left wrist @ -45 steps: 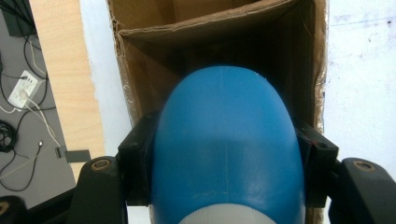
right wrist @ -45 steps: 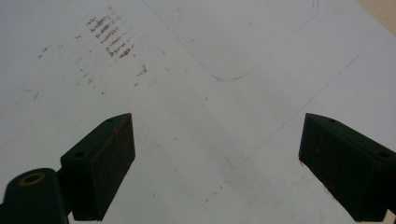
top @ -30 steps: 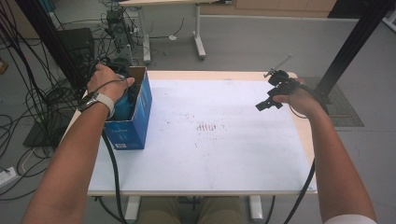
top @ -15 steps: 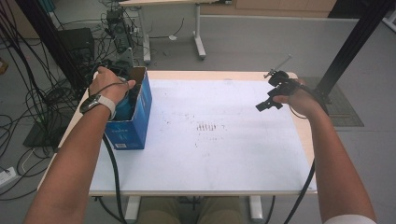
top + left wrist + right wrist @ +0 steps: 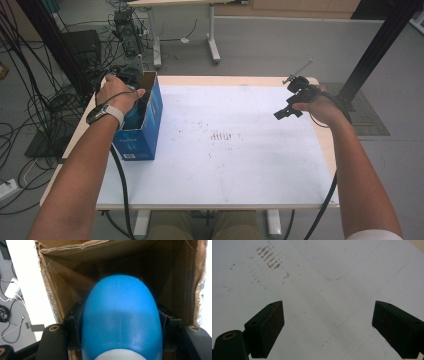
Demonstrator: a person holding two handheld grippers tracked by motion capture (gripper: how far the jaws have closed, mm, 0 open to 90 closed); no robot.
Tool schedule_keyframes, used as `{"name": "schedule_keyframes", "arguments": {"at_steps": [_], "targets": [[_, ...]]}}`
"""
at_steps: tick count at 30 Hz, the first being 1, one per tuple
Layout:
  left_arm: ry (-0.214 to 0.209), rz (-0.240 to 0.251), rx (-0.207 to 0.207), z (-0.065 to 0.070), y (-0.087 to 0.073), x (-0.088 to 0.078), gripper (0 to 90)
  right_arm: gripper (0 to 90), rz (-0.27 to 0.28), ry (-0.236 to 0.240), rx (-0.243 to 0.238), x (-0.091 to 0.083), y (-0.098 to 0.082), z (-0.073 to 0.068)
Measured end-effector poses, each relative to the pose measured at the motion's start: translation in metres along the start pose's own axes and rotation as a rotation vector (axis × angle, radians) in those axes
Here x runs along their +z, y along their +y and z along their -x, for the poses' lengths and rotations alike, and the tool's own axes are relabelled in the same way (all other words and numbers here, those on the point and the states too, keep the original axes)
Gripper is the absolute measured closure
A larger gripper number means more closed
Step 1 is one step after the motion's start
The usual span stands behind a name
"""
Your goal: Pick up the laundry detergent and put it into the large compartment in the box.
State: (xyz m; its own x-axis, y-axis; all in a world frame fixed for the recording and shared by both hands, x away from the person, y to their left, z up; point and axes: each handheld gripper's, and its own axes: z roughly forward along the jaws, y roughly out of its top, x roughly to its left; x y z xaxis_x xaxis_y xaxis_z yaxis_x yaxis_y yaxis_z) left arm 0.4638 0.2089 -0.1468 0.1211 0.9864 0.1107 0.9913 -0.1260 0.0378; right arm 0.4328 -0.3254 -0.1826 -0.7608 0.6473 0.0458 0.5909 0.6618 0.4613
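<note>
A blue cardboard box [image 5: 147, 132] stands open at the table's left edge. The left hand reaches into its top. In the left gripper view, my left gripper [image 5: 120, 325] is shut on a smooth blue rounded object [image 5: 120, 315] with a white part at its near end, and both pads press its sides. The object sits inside the box's brown walls [image 5: 62, 290]. At the table's right, my right gripper [image 5: 286, 112] hangs a little above the white sheet [image 5: 240, 165]. It is open with nothing between its fingers [image 5: 269, 327].
Reddish smudges [image 5: 222, 135] mark the middle of the white sheet. Faint pen lines [image 5: 352, 272] show under the right gripper. Cables and black equipment [image 5: 80, 50] crowd the floor left of the table. A black post [image 5: 375, 45] rises at the right.
</note>
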Motion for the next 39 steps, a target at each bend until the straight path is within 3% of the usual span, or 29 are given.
{"name": "schedule_keyframes", "arguments": {"at_steps": [39], "targets": [[-0.001, -0.003, 0.013, -0.0003, -0.0002, 0.0085, 37.4, 10.8, 0.0, 0.001, 0.006, 0.0007, -0.0032, 0.0008]]}}
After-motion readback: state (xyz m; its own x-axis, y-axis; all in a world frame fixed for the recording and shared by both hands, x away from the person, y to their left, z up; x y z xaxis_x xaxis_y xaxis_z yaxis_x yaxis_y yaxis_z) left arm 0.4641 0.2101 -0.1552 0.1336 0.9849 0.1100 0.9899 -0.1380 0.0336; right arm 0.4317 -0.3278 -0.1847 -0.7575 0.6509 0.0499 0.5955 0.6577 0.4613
